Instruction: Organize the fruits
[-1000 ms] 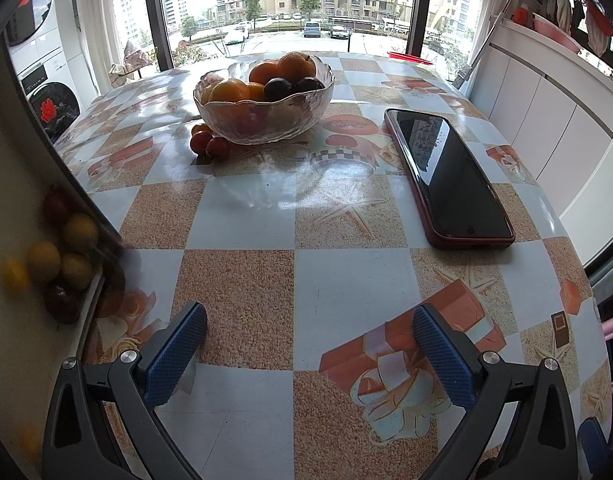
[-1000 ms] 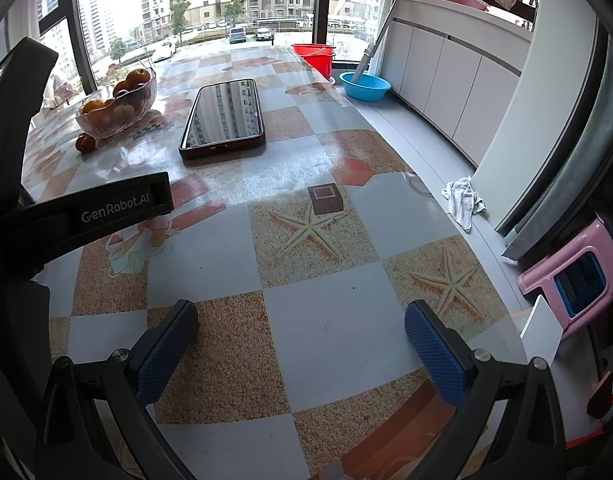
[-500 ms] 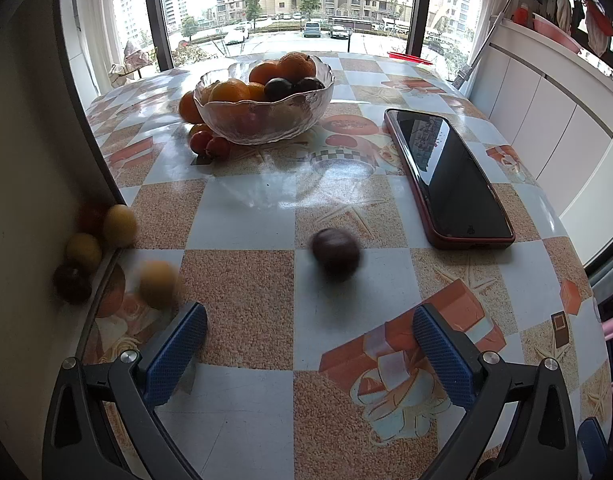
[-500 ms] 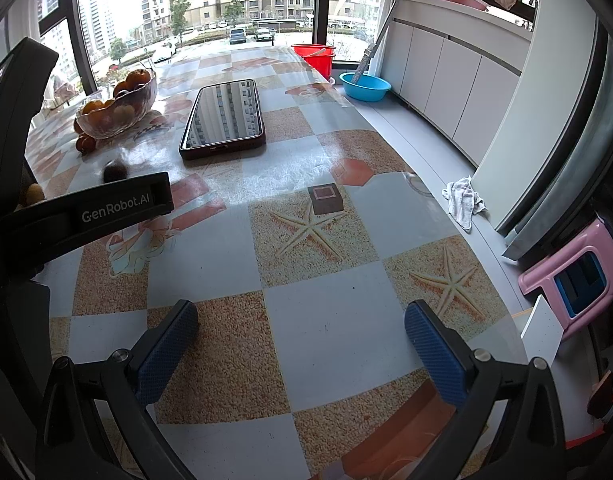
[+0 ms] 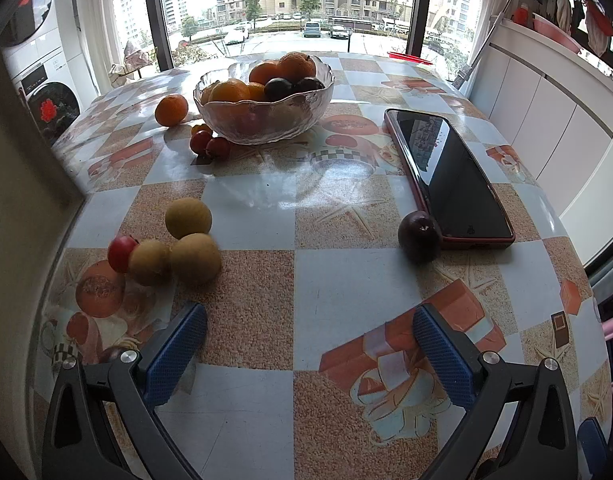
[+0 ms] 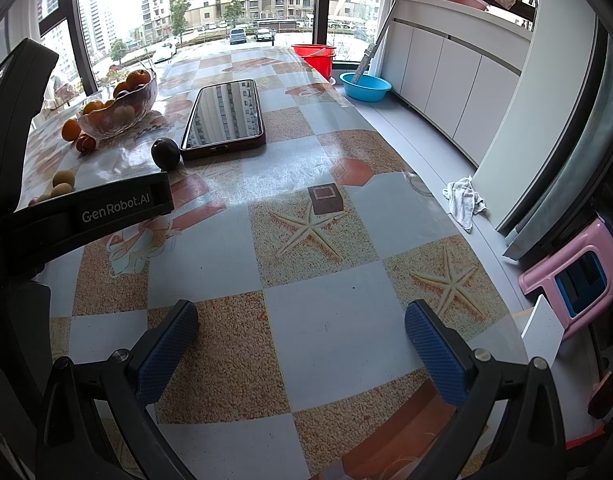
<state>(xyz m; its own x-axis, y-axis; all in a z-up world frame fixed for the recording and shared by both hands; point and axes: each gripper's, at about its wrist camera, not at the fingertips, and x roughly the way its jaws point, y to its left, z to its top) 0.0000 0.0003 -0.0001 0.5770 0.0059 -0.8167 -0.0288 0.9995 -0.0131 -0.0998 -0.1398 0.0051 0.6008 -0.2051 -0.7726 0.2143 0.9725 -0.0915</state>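
A glass bowl (image 5: pixel 262 120) (image 6: pixel 120 114) holding oranges and dark fruits stands at the table's far side. An orange (image 5: pixel 171 109) and small red tomatoes (image 5: pixel 209 145) lie beside it. Nearer, three tan round fruits (image 5: pixel 188 218) (image 5: pixel 195 258) (image 5: pixel 150 262) and a red tomato (image 5: pixel 120 253) lie loose at the left. A dark plum (image 5: pixel 419 236) (image 6: pixel 165 153) rests against the phone's near end. My left gripper (image 5: pixel 309 350) is open and empty, just short of the tan fruits. My right gripper (image 6: pixel 300 350) is open over bare tabletop, far from any fruit.
A phone in a red case (image 5: pixel 446 176) (image 6: pixel 226 118) lies flat right of the bowl. A beige panel (image 5: pixel 22 240) borders the table's left edge. Beyond the right edge are a pink stool (image 6: pixel 574 276), a cloth (image 6: pixel 464 200) and basins (image 6: pixel 364 86) on the floor.
Fruits spilled onto the table from the left: the tan fruits and tomato settled near my left gripper, the plum rolled right and stopped against the phone. An orange now lies beside the bowl. Neither gripper moved.
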